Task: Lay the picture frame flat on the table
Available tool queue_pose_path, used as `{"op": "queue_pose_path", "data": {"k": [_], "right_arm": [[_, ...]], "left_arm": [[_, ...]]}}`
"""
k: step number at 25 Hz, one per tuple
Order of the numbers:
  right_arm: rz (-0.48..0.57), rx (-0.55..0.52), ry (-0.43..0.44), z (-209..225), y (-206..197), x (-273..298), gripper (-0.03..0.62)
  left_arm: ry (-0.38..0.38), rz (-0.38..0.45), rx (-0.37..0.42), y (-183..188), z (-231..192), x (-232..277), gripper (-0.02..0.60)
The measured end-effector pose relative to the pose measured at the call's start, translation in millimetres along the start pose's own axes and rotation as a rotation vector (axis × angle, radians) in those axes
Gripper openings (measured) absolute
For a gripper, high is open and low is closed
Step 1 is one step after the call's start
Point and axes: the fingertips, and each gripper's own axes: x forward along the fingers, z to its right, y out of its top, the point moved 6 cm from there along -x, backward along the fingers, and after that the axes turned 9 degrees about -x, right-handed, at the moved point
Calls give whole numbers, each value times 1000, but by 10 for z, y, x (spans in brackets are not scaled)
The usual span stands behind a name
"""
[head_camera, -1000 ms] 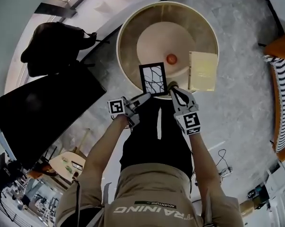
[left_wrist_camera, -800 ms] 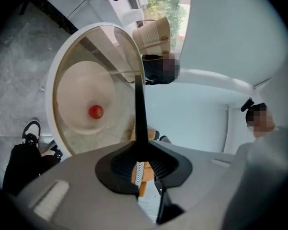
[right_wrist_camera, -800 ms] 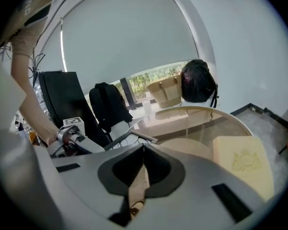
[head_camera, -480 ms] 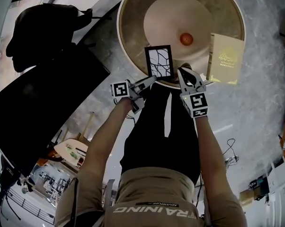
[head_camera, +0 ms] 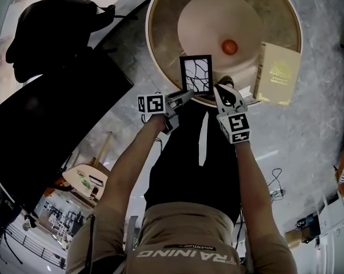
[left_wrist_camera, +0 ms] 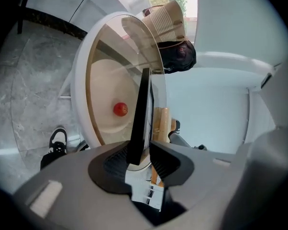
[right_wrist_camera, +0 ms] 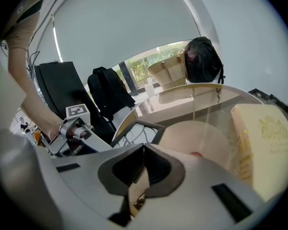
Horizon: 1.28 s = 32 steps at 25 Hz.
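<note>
Over the table's near edge, in the head view, the picture frame has moved a little further in above the glass than half a second ago. The left gripper pinches its lower left corner. The right gripper waits just beside its lower right corner.

From the left gripper view, the jaws clamp the frame's edge. A second ago that edge was a thin line; now it shows its thickness, so the frame has turned.

From the right gripper view, the jaws meet on nothing. The frame's patterned face now shows at a low slant, which suggests it is tipping toward flat but is not yet lying down.

The round table has a glass top with a pale rim. A cream book overhangs its right edge and a red ball sits near the middle. The floor is grey marble, and a black bag sits to the left.
</note>
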Motion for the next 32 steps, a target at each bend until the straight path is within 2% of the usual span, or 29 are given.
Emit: {"op": "queue_pose_path", "data": {"k": [4, 9, 13, 17, 22, 24, 27, 32], "right_arm": [[6, 1, 8, -6, 8, 45, 8], [6, -3, 15, -6, 7, 33, 8], [2, -8, 18, -23, 26, 15, 8], [7, -15, 21, -25, 52, -22, 8], [9, -12, 21, -8, 3, -64, 8], [12, -9, 21, -16, 0, -81, 8], [17, -10, 21, -43, 27, -120, 8], [32, -24, 14, -42, 145, -299, 8]], "left_arm": [[126, 47, 46, 28, 24, -5, 176], [302, 113, 93, -3, 22, -23, 216], [350, 134, 122, -32, 31, -45, 227], [458, 145, 170, -33, 53, -113, 272], [535, 172, 167, -53, 83, -121, 302], [555, 188, 156, -76, 68, -135, 304], [536, 211, 145, -90, 101, -158, 305], [490, 189, 237, -173, 298, -185, 304]]}}
